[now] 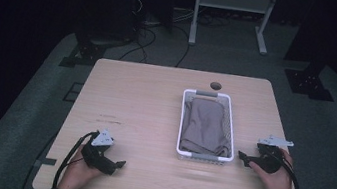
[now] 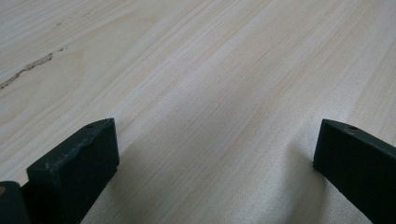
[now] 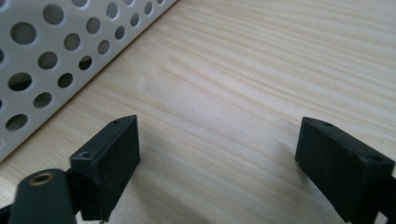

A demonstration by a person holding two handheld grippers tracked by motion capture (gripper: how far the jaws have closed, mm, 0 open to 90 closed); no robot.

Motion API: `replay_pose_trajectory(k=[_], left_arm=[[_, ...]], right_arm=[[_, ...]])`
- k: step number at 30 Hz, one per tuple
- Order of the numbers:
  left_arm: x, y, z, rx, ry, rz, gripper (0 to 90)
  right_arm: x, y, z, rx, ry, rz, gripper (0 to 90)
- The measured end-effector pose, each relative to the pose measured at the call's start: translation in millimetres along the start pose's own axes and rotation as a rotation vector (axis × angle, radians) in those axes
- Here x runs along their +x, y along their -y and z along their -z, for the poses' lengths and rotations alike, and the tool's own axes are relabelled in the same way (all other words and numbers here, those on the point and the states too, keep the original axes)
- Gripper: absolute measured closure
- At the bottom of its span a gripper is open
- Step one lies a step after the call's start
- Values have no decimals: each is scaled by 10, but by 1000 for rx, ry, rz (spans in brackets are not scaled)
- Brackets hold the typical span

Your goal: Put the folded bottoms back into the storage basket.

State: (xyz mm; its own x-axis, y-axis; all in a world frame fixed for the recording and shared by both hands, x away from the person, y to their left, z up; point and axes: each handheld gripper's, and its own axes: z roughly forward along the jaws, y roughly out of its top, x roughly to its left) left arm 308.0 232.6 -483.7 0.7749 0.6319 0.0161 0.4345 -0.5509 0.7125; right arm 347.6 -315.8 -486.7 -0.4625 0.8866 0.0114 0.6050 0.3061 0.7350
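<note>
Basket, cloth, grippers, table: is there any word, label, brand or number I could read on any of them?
None: no readable text on the basket, the cloth, the table, the left gripper or the right gripper. The basket wall bears just round holes.

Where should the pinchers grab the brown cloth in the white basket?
Probably from above. The cloth lies folded inside the basket, whose walls block the sides. Pinch a raised fold near its near edge with the right gripper, the closer one, its jaws already open.
</note>
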Motion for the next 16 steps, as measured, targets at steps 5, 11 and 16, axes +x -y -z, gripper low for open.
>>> replay_pose_trajectory(k=[5,11,16], left_arm=[[0,1,0,0,0,0,0],[-1,1,0,-1,0,0,0],[0,0,0,0,0,0,0]], right_arm=[[-2,1,-2,5,8,-7,99],[-1,2,-2,5,9,-8,99],[-2,2,-1,5,9,-8,101]])
